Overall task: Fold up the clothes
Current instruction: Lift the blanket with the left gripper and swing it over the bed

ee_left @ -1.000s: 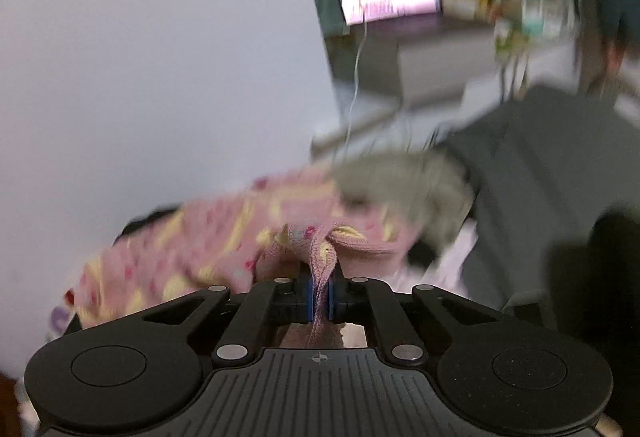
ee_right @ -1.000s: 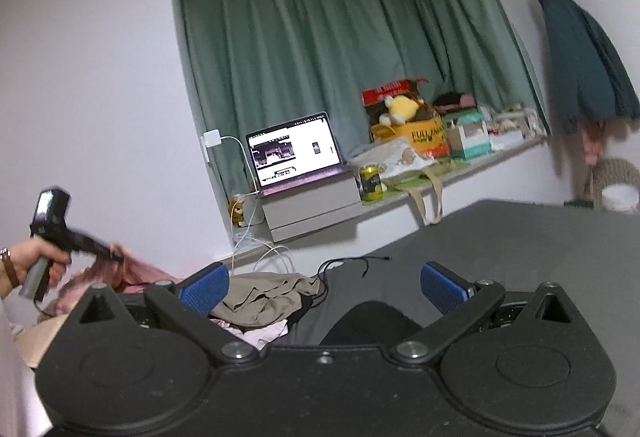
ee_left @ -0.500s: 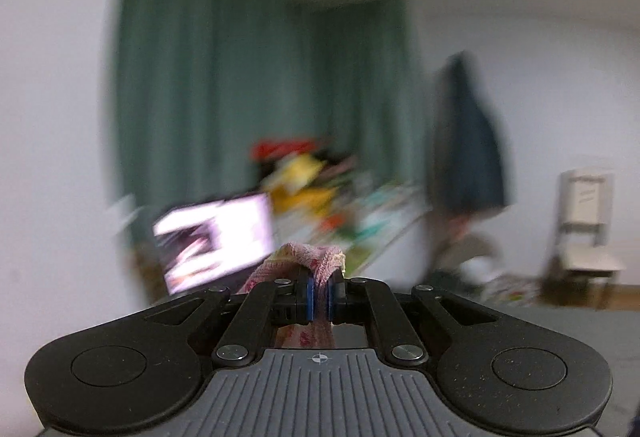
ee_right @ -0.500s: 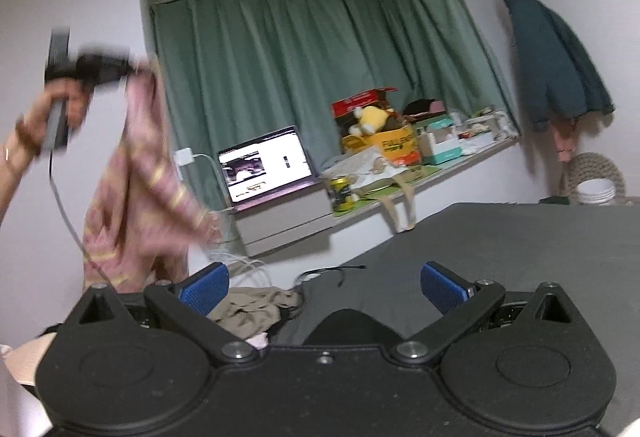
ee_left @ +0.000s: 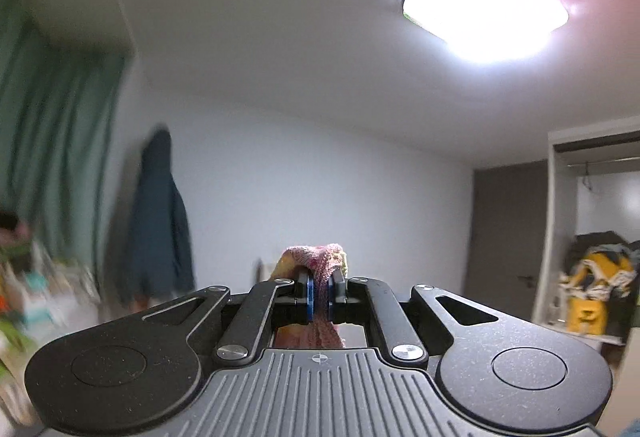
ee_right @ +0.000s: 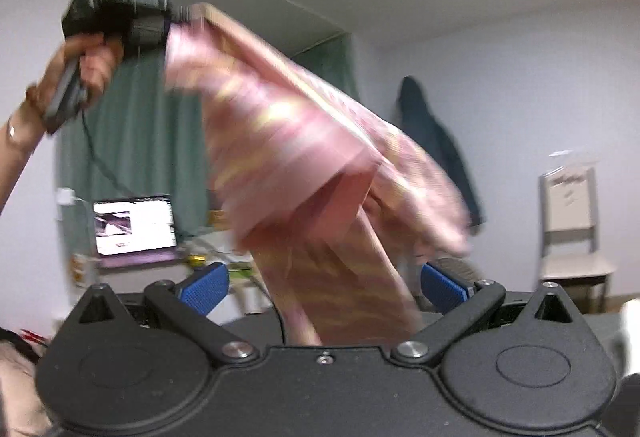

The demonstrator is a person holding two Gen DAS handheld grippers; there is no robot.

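The left tool (ee_left: 319,295) is clamped on a bunched edge of the pink knitted garment (ee_right: 304,165), the blue pads pressed together on a fold of knit that pokes up at 12 o'clock from the fingertips. In the right wrist view that same tool sits high at about 10 o'clock, gripped by the person's hand (ee_right: 86,57), and the garment hangs from it in a blurred, slanting sheet toward 4 o'clock, its lower part dropping between the fingers of the right tool (ee_right: 324,287). The right tool stands wide apart and grips nothing; whether the cloth brushes its pads cannot be told through the blur.

The garment is airborne and not folded, held by one edge only. Judged from this, the step in hand is lifting and shaking it out so it can be spread.

The next move seems to call for the right tool to close on a second free edge or corner, level with the left one, so the cloth can be stretched flat and laid on the dark surface (ee_right: 256,325) at 7 o'clock below.
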